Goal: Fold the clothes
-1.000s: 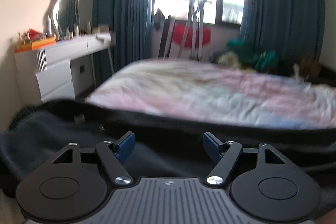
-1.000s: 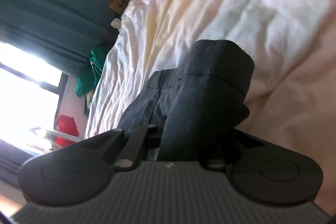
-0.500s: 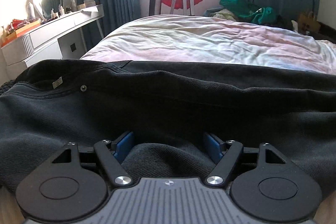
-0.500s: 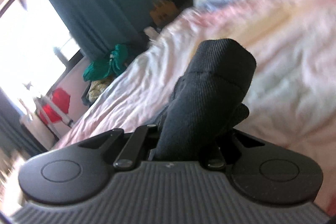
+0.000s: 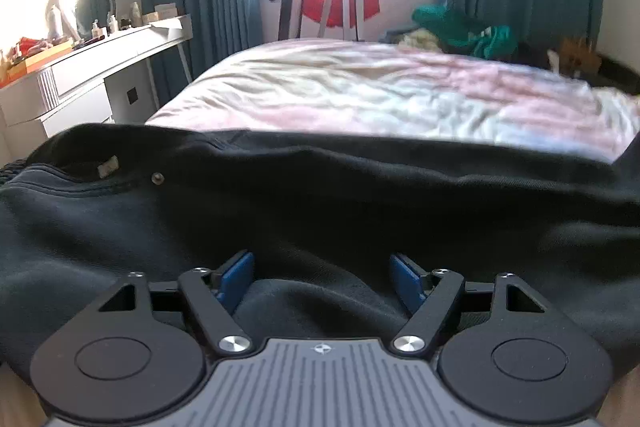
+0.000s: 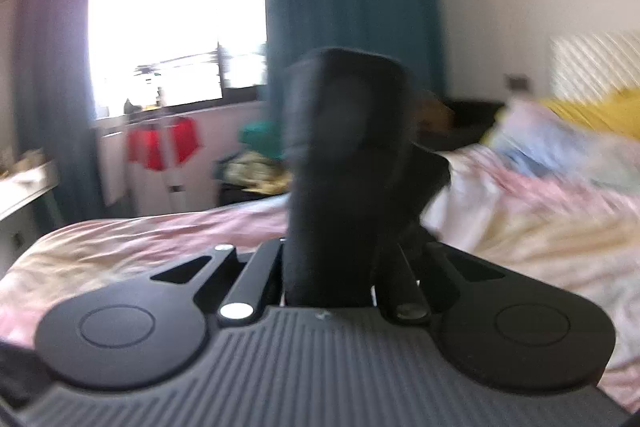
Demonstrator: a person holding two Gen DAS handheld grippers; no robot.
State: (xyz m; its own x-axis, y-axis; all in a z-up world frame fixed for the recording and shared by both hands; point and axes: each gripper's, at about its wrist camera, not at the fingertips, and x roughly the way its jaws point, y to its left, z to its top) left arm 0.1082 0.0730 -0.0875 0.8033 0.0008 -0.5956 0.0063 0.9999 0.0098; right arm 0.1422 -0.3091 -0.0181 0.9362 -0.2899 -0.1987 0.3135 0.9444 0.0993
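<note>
Dark charcoal woven-cotton garment [image 5: 320, 211], apparently trousers to judge by the waistband seam and small metal button [image 5: 157, 178], lies spread across the near edge of the bed with the pink-and-cream crumpled quilt [image 5: 380, 95], filling the left wrist view from 9 o'clock to 3 o'clock. Left tool [image 5: 322, 277] stands with its blue pads [image 5: 236, 277] apart; a ridge of cloth rises between them, and the pads do not press it. Right tool [image 6: 330, 267] is clamped on a bunched fold of the same garment [image 6: 344, 147], which stands up toward 12 o'clock. Expect a soft, limp, moderately heavy fabric that drapes and sags, non-slippery and not fragile. Take hold at doubled edges: waistband or hem corners.
</note>
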